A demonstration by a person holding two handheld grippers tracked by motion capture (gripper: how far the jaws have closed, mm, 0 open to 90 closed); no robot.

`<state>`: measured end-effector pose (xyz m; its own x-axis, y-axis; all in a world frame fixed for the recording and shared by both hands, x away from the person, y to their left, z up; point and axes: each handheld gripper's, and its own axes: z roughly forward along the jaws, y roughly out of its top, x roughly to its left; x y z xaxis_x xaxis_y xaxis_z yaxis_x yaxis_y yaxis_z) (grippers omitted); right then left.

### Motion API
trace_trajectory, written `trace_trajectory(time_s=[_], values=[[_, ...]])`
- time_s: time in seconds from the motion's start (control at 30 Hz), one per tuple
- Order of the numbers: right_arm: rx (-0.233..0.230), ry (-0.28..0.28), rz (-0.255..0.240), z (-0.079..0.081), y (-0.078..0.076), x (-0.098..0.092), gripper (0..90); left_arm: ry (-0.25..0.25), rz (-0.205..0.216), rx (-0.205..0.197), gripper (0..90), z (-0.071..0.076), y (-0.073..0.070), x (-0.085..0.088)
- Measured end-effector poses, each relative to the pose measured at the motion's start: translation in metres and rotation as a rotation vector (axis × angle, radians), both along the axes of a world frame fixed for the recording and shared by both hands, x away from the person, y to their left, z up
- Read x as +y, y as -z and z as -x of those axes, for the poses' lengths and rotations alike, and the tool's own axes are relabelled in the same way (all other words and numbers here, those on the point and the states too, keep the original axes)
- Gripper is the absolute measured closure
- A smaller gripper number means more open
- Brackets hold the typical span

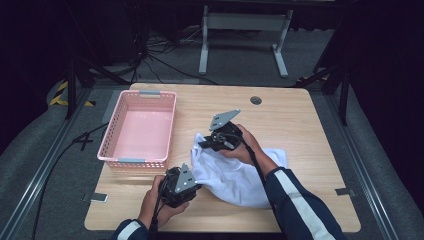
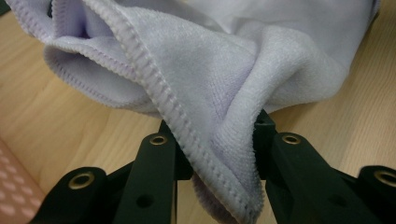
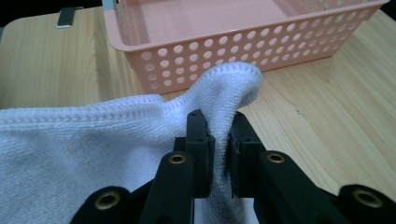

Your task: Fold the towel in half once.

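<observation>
Each hand-held gripper, left (image 1: 196, 186) and right (image 1: 202, 145), pinches the white towel (image 1: 235, 175) beside a pink basket (image 1: 108, 145).

Dark navy sleeves (image 1: 295, 200) with white stripes down the arm. Black, chunky left gripper (image 1: 196, 187) and right gripper (image 1: 201, 145), grey three-cornered plate on top of each, black cable trailing off. Brass-ringed screw holes along the black fingers (image 3: 201, 140).
</observation>
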<state>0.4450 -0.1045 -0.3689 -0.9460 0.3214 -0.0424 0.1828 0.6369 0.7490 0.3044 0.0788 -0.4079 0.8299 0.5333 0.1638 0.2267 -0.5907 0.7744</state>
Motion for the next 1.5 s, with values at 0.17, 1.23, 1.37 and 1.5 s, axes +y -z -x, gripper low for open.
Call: trace_trajectory(time_s=[0.17,1.23,1.37,1.5], values=[[-0.012,0.022,-0.051,0.005,-0.009,-0.032,80.5,0.059,-0.049,-0.060,70.9,0.000,-0.012,-0.026],[0.074,0.428,-0.102,0.014,0.039,-0.277,51.2,0.360,-0.070,-0.023,44.0,-0.033,-0.010,-0.202],[0.080,0.490,-0.103,0.023,0.042,-0.302,44.6,0.347,0.000,0.031,38.0,-0.032,-0.012,-0.180],[0.049,0.542,-0.064,0.032,0.035,-0.308,43.2,0.344,-0.047,0.067,33.8,-0.019,0.005,-0.172]])
